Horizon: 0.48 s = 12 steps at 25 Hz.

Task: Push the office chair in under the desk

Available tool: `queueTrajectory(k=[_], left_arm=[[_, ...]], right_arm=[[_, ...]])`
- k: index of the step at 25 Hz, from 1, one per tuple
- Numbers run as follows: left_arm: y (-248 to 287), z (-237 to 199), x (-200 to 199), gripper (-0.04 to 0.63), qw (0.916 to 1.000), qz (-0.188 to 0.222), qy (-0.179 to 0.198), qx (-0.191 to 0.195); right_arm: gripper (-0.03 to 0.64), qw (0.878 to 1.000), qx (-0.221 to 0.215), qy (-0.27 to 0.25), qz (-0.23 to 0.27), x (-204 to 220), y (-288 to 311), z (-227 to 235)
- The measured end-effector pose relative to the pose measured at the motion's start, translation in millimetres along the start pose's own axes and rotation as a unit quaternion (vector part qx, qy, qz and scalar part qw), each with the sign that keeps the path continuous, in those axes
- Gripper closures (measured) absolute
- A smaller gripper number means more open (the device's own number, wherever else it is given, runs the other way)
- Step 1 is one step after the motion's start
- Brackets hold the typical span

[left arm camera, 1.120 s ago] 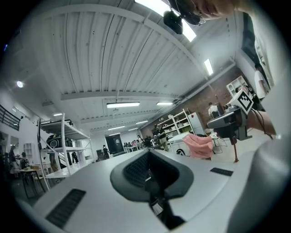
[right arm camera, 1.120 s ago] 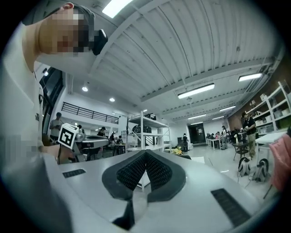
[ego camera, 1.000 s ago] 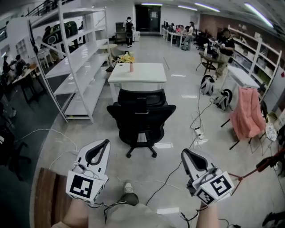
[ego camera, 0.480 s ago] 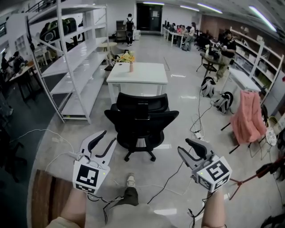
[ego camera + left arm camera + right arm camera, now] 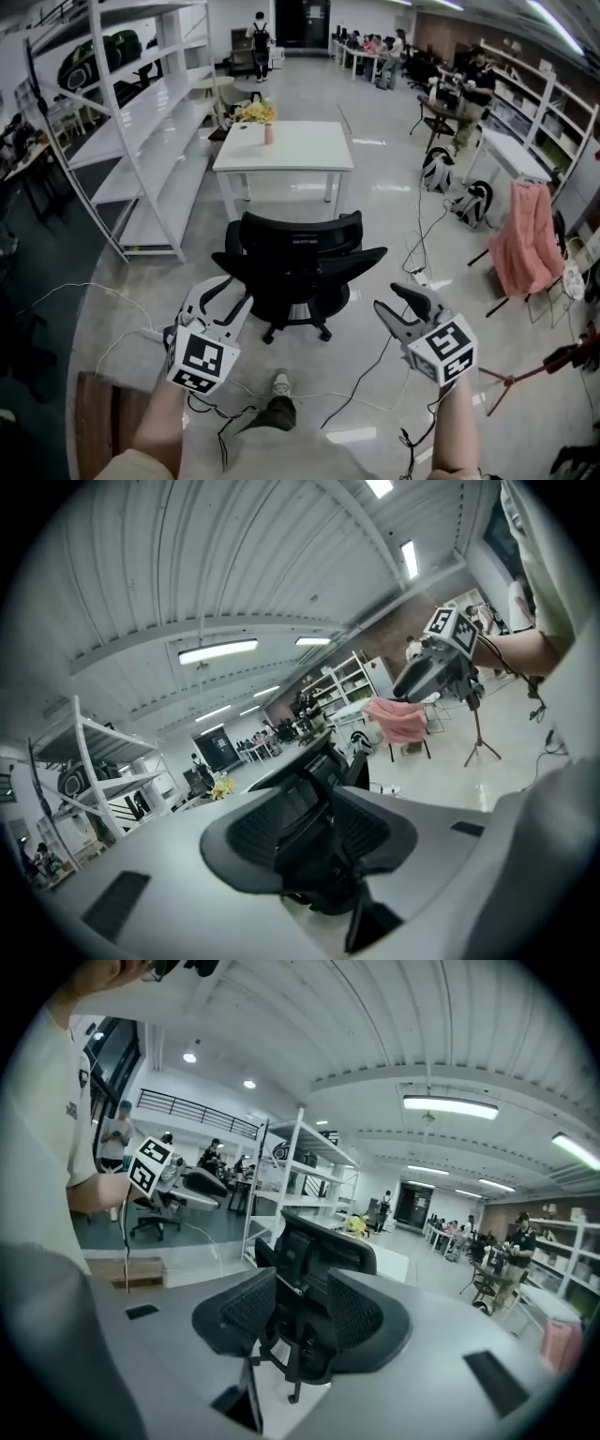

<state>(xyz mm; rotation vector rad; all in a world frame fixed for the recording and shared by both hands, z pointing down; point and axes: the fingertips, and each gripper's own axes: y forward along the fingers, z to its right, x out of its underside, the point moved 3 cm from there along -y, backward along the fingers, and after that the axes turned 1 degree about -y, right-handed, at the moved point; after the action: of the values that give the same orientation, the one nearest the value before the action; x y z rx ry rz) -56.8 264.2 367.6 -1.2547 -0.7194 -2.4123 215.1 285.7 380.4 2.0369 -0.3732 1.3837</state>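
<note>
The white desk point(image 5: 286, 150) has the office chair point(image 5: 298, 255) just in front of it, backrest toward the person and seat not yet under the top. The left gripper point(image 5: 232, 292) and right gripper point(image 5: 388, 298) flank the chair without touching it. Both sets of jaws have just been opening and stand spread and empty. In my judgement the entire push remains.

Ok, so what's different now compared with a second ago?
The left gripper and right gripper both moved forward toward the back of the office chair. Their jaws, shut a second ago, have just been opening, and neither grips anything. The chair stayed where it was, untouched and pulled out from the white desk.
</note>
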Motion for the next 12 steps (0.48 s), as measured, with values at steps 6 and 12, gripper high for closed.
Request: queueTrajectory(k=[6,12], left_arm=[[56,-13,25,0.353,0.9970,-0.008,0.051,0.057],[111,-35,71,0.339,0.9881,-0.071,0.103,0.090]], right_arm=[[0.436,0.999,-0.011,0.013,-0.050,24,64,31],[0.398,0.994,-0.021,-0.008,-0.106,42,123,56]])
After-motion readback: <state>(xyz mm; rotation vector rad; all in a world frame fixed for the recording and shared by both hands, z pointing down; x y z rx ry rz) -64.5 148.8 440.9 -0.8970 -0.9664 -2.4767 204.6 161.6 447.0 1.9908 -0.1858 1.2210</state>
